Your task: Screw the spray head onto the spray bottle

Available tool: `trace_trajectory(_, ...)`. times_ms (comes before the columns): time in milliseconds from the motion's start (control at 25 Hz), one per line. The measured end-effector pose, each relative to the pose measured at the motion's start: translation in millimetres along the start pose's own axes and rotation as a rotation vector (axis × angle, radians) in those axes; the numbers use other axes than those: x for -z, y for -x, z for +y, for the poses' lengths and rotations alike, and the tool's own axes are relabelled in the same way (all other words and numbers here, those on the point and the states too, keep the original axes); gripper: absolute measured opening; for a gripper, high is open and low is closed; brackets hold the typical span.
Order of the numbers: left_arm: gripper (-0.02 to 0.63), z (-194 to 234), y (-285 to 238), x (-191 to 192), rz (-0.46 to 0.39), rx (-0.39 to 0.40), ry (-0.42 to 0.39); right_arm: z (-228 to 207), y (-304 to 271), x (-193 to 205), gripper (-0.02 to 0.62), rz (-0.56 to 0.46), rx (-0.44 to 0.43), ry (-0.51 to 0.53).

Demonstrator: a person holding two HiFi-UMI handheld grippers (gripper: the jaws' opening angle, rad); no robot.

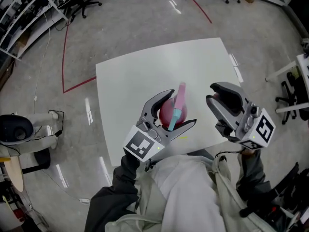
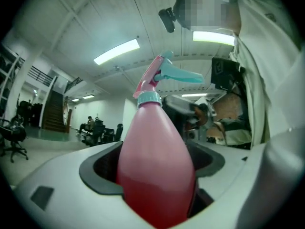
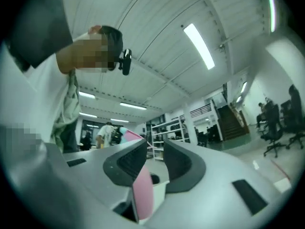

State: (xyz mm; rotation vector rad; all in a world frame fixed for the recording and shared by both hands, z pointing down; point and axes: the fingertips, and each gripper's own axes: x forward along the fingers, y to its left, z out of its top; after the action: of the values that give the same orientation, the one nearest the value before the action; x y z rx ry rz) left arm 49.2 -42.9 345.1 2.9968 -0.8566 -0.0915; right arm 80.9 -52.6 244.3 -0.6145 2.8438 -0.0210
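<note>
A pink spray bottle (image 1: pixel 165 114) stands upright over the white table (image 1: pixel 140 76), and my left gripper (image 1: pixel 182 108) is shut on its belly. Its pink and teal spray head (image 1: pixel 179 102) sits on the neck. In the left gripper view the bottle (image 2: pixel 155 161) fills the space between the jaws, and the spray head (image 2: pixel 164 75) points right. My right gripper (image 1: pixel 212 93) hangs to the right of the bottle, apart from it. Its jaws (image 3: pixel 156 159) stand a little apart with nothing pressed between the pads. A pink strip (image 3: pixel 143 194) shows low at the left jaw's base; I cannot tell what it is.
The table's near edge runs close to the person's body. A red tape line (image 1: pixel 64 57) crosses the grey floor at left. Shelving (image 1: pixel 24 13) and office chairs (image 1: pixel 79 1) stand at the back left; a white desk edge (image 1: pixel 301 66) is at right.
</note>
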Motion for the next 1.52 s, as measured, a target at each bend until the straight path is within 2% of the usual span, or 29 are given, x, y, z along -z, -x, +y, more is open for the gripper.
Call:
trace_trajectory(80,0.426,21.6,3.4,9.9,0.055,-0.109,-0.075,14.8,-5.7,-6.3,0.106,-0.004,-0.001,-0.026)
trace_trajectory(120,0.426,33.6,6.5,14.7,0.085,-0.175,-0.118,22.2,-10.0,-1.4,0.138,0.024,0.016,-0.016)
trace_trajectory(160,0.426,44.3,9.5,17.9,0.108,-0.245,-0.153,28.5,-13.8,5.3,0.206,0.048,0.039,-0.018)
trace_trajectory(200,0.426,52.2,11.7,19.6,0.126,-0.312,-0.179,33.9,-18.1,10.3,0.247,0.058,0.060,-0.032)
trace_trajectory(240,0.426,56.3,12.6,20.8,0.143,-0.367,-0.200,37.3,-23.3,13.0,0.259,0.059,0.083,-0.040)
trace_trajectory(320,0.426,54.3,9.0,24.2,0.178,-0.424,-0.249,35.7,-33.2,18.6,0.268,0.067,0.128,-0.018)
trace_trajectory(400,0.426,43.2,-0.1,28.3,0.187,-0.407,-0.291,27.5,-39.1,24.7,0.268,0.092,0.145,0.003)
trace_trajectory(480,0.426,31.0,-7.3,28.1,0.167,-0.350,-0.300,21.8,-39.9,28.5,0.261,0.132,0.133,0.024)
trace_trajectory(520,0.426,27.3,-7.7,25.3,0.159,-0.318,-0.302,21.9,-38.6,30.9,0.227,0.159,0.122,0.040)
trace_trajectory(600,0.426,22.8,-4.7,18.6,0.139,-0.249,-0.301,25.3,-36.1,34.4,0.093,0.201,0.084,0.066)
trace_trajectory(680,0.426,15.7,-1.5,10.3,0.103,-0.138,-0.289,30.6,-36.0,32.5,0.084,0.198,0.009,0.065)
trace_trajectory(760,0.426,-1.6,2.0,1.8,0.058,0.034,-0.258,40.4,-32.0,26.5,0.084,0.162,-0.121,0.037)
trace_trajectory(920,0.426,-61.1,18.6,-2.8,0.048,0.468,-0.166,75.8,-7.3,12.0,0.083,0.113,-0.482,-0.059)
trace_trajectory(960,0.426,-71.8,24.1,-4.2,0.048,0.557,-0.139,82.7,-4.8,8.5,0.083,0.116,-0.540,-0.089)
trace_trajectory(1000,0.426,-77.1,28.2,-6.2,0.041,0.611,-0.114,86.1,-5.3,5.2,0.083,0.118,-0.563,-0.109)
trace_trajectory(1040,0.426,-76.1,29.9,-8.3,0.030,0.621,-0.089,84.5,-8.1,2.6,0.083,0.114,-0.545,-0.116)
trace_trajectory(1120,0.426,-60.5,26.1,-11.0,0.009,0.526,-0.017,67.2,-14.5,-1.0,0.098,0.090,-0.425,-0.109)
trace_trajectory(1200,0.426,-40.6,17.3,-11.9,-0.008,0.377,0.022,39.9,-12.1,-7.6,0.163,0.020,-0.287,-0.109)
trace_trajectory(1280,0.426,-18.3,9.5,-8.3,-0.002,0.210,0.004,15.2,-1.9,-13.8,0.218,-0.051,-0.161,-0.123)
trace_trajectory(1320,0.426,-4.0,7.6,-4.3,0.013,0.105,-0.020,5.6,1.2,-14.0,0.219,-0.059,-0.081,-0.108)
trace_trajectory(1360,0.426,11.3,7.5,1.0,0.039,-0.005,-0.055,-0.5,1.1,-11.8,0.219,-0.041,0.008,-0.066)
trace_trajectory(1440,0.426,35.9,10.8,14.4,0.114,-0.190,-0.139,1.4,-6.4,2.0,0.219,0.062,0.154,0.084)
trace_trajectory(1520,0.426,44.9,10.1,24.4,0.171,-0.297,-0.198,18.0,-19.1,21.6,0.219,0.190,0.207,0.220)
